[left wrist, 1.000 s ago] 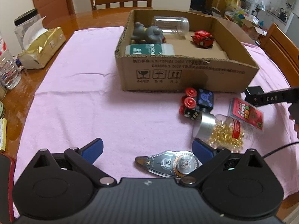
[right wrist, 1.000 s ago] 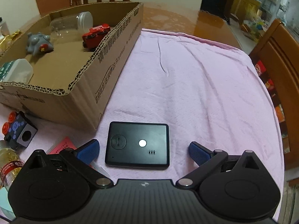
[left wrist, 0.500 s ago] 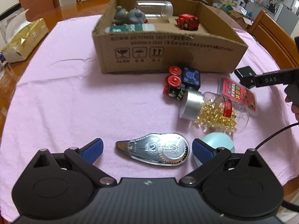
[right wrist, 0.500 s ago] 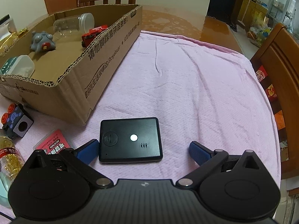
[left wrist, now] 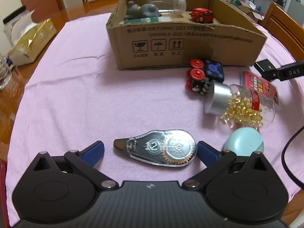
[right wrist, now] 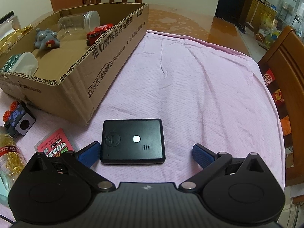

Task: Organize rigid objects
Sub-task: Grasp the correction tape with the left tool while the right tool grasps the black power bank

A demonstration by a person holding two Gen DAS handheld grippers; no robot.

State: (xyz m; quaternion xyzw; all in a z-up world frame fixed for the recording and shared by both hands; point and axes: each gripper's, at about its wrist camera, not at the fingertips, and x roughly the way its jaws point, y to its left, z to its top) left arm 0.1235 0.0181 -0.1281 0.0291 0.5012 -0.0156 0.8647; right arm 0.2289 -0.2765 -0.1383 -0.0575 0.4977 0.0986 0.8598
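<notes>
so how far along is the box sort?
Done: the cardboard box holds four items: grey toy, clear jar, red car, white bottle. In hand: nothing; left gripper is open around the correction tape, right gripper open at the black device. Also left: pill bottle, cube toys, red card, teal egg.

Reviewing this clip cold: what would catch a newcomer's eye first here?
Probably the cardboard box at the far side of the pink cloth, already holding a grey toy and a red toy car. Nearer, the open left gripper frames a correction tape dispenser, and the open right gripper a flat black device.
</notes>
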